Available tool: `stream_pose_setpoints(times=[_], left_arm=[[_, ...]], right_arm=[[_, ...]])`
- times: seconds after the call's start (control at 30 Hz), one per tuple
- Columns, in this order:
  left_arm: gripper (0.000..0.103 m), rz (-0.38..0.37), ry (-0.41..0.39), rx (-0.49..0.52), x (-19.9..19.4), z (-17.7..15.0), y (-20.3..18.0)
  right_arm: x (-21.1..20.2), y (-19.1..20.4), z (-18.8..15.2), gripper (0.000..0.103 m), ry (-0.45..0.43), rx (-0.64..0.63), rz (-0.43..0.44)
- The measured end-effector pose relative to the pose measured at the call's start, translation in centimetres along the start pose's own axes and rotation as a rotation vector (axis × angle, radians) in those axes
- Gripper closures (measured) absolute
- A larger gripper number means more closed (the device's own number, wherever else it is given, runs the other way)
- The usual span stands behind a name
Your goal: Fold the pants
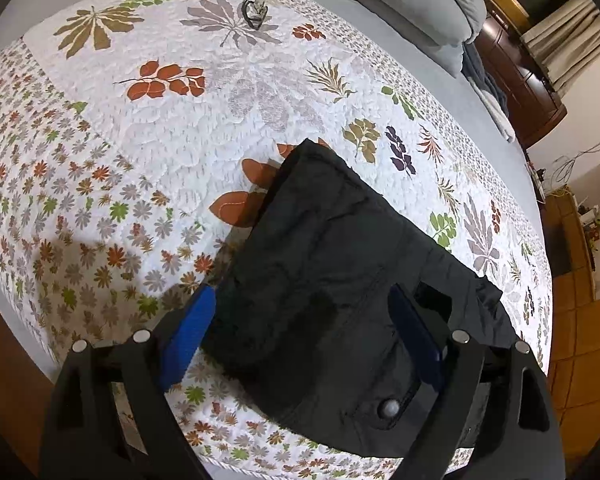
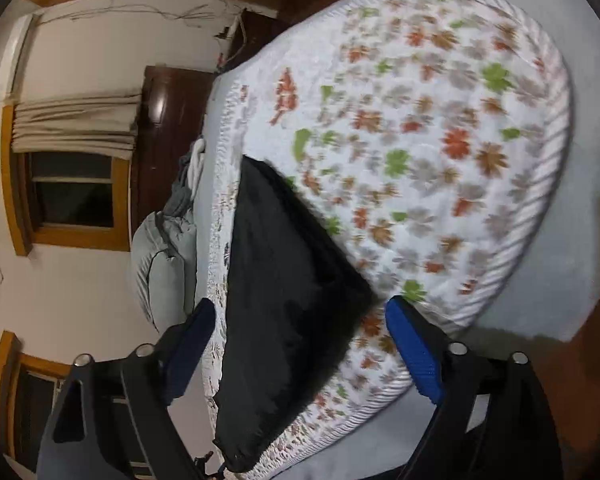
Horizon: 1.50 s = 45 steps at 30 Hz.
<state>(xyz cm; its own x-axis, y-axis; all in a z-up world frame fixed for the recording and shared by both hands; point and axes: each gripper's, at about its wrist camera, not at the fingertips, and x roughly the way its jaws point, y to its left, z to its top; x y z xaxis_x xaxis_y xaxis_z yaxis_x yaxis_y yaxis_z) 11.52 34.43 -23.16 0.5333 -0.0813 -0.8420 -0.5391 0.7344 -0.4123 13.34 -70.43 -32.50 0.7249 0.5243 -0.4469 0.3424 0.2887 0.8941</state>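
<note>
Pants (image 1: 340, 272), black, matte and folded into a flat slab, lie on the quilted leaf-print bedspread (image 1: 148, 152) between the spread, empty blue-padded left gripper (image 1: 300, 320) and right gripper (image 2: 300, 332)

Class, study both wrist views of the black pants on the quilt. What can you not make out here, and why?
- Pants, left wrist view: near end hidden behind the left claw.
- Quilt pattern, right wrist view: blurred.
- Small dark object, left wrist view: too small to identify.
</note>
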Motion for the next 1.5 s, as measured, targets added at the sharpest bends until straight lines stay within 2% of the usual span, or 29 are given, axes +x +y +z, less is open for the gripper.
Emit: stream_pose_setpoints(times=[0.13,0.27,0.4,0.47,0.53,0.63,0.8,0.87,1.0,1.1,1.23,1.37,1.4,1.43,1.5], left_arm=[[0.015,0.006,0.002,-0.006,0.0,-0.3,0.5],[0.014,0.002,0.0,-0.016,0.0,-0.3,0.7],[0.014,0.009,-0.001,-0.025,0.2,-0.2,0.6],[0.014,0.012,-0.004,-0.024,0.1,-0.3,0.5],[0.014,0.005,-0.009,-0.023,0.0,-0.3,0.5],[0.014,0.003,-0.01,-0.02,0.0,-0.5,0.8],[0.014,0.006,-0.013,-0.053,0.4,-1.1,1.2],[0.013,0.012,-0.014,-0.049,0.3,-1.0,1.0],[0.013,0.008,-0.014,-0.051,0.3,-0.9,1.1],[0.013,0.01,-0.015,-0.049,0.2,-0.8,1.1],[0.013,0.002,-0.019,-0.053,0.2,-0.8,1.1],[0.013,-0.006,-0.02,-0.048,-0.1,-1.0,1.2],[0.013,-0.01,-0.018,-0.05,-0.1,-1.0,1.3],[0.013,-0.011,-0.017,-0.052,-0.1,-1.0,1.4],[0.013,-0.014,-0.014,-0.052,-0.1,-1.1,1.5]], right_arm=[[0.6,-0.5,-0.1,0.022,-0.008,0.014,-0.022],[1.2,-1.6,-0.4,0.022,-0.041,0.046,0.03],[2.6,-1.3,-0.4,0.022,-0.047,0.064,0.138],[3.2,-1.4,-0.3,0.022,-0.055,0.06,0.132],[3.4,-1.9,-0.7,0.029,-0.06,0.049,0.129],[3.0,-2.8,-1.5,0.031,-0.075,0.058,0.175],[3.9,-2.3,-1.3,0.018,-0.118,0.06,0.197],[4.0,-2.2,-1.4,0.018,-0.129,0.052,0.194],[3.8,-1.8,-1.8,0.032,-0.119,0.026,0.201],[3.3,-1.7,-1.3,0.048,-0.115,0.022,0.235],[4.1,-1.4,-1.2,0.05,-0.114,0.025,0.19],[4.3,-1.3,-1.1,0.053,-0.128,0.037,0.194],[4.2,-1.3,-1.2,0.06,-0.129,0.033,0.194],[4.1,-1.3,-1.3,0.072,-0.129,0.035,0.195],[3.8,-1.2,-1.4,0.077,-0.13,0.032,0.182]])
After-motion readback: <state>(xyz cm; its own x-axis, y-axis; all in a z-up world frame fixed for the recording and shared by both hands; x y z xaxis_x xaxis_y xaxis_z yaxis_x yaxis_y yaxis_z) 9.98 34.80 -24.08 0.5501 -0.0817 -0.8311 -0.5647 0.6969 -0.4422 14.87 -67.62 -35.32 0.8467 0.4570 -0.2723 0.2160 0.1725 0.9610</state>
